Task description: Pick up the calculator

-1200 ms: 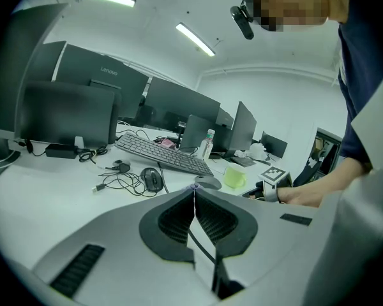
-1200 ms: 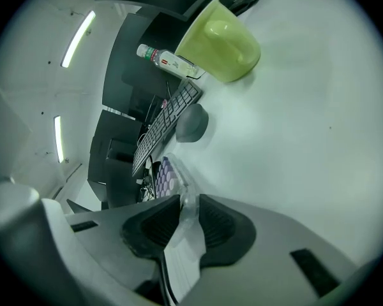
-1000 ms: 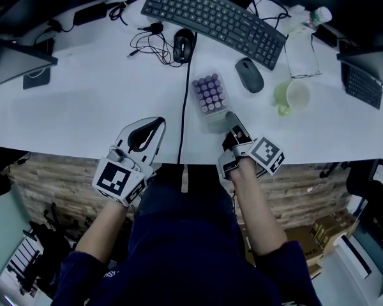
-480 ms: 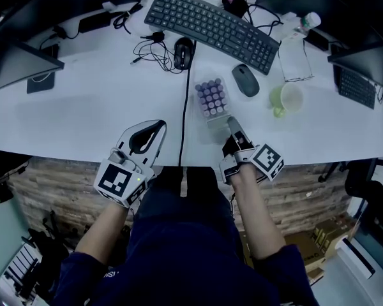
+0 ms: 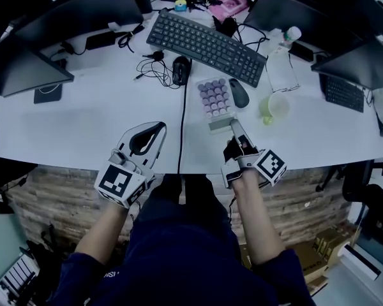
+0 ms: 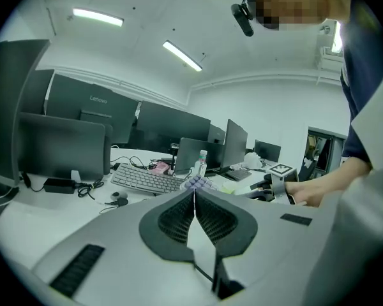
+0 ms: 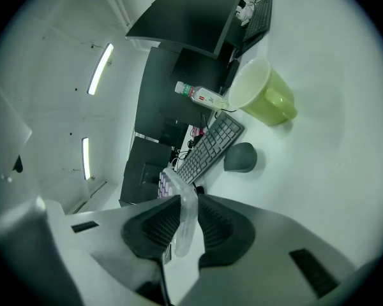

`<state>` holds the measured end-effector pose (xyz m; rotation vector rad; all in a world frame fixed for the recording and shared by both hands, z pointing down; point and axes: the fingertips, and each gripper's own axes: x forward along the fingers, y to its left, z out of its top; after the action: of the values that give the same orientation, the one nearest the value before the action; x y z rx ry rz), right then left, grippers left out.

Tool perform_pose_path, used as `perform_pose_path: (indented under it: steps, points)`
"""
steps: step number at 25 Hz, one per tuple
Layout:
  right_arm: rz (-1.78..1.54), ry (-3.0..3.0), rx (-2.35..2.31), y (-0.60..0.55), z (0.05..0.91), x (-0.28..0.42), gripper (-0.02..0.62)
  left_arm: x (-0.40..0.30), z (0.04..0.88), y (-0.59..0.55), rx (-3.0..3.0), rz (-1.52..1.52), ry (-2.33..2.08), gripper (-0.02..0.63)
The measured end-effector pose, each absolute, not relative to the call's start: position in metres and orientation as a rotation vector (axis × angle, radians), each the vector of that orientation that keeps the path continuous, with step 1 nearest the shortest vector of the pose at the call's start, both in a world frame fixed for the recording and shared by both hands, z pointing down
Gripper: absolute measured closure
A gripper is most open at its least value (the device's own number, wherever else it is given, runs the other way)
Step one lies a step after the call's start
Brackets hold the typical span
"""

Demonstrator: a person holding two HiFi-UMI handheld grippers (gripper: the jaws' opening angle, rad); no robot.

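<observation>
My right gripper (image 5: 235,131) has its jaws clamped on the near edge of the calculator (image 5: 214,99), with the grey mouse (image 5: 239,93) at its 3 o'clock. The left gripper (image 5: 158,129) has its jaws pressed together, empty. The monitor (image 6: 92,110) reads Lenovo.

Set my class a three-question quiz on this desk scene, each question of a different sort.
1. True or false: the left hand-held gripper holds something.
2. What is the right hand-held gripper clamped on? A keyboard, B calculator, C bottle.
3. Fill in: the mug beyond the grey mouse is coloured ____.
Key: 1 false; 2 B; 3 green.
</observation>
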<state>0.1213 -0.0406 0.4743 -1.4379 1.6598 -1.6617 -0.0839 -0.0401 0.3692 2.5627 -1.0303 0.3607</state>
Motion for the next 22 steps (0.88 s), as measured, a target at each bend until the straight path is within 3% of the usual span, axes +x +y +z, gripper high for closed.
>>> perform_pose_path:
  steps: [22]
  points:
    - [-1.369, 1.725, -1.244, -0.077, 0.341, 0.133, 0.512, -0.073, 0.274, -0.075, 2.752, 0.223, -1.077, 0.574]
